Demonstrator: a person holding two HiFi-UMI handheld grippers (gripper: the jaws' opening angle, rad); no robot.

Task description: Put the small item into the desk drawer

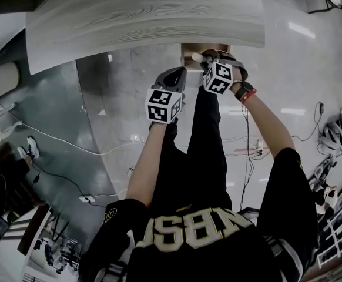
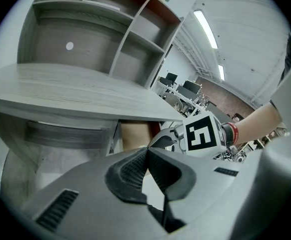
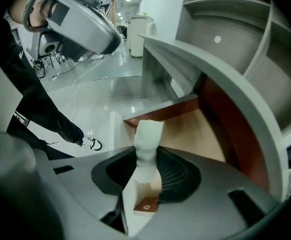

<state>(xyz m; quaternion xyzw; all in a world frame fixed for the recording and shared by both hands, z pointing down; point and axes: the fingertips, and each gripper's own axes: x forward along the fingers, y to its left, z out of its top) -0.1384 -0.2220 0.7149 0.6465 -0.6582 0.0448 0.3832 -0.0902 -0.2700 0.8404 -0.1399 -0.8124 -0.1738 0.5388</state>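
The small white item (image 3: 147,143) stands up between the jaws of my right gripper (image 3: 146,160), which is shut on it. It hangs just over the front of the open desk drawer (image 3: 158,112), whose wooden inside shows beyond it. In the head view the right gripper (image 1: 204,58) is at the drawer (image 1: 186,50) under the desk edge, with the white item (image 1: 197,56) poking out to the left. My left gripper (image 1: 175,76) is a little nearer and to the left, below the desk. Its jaws (image 2: 146,152) are shut with nothing between them.
The grey wooden desk top (image 1: 147,16) overhangs the drawer, and a shelf unit (image 2: 95,29) stands on it. White cables (image 1: 71,143) run over the glossy floor at the left. A person's shoe (image 1: 32,148) is there too.
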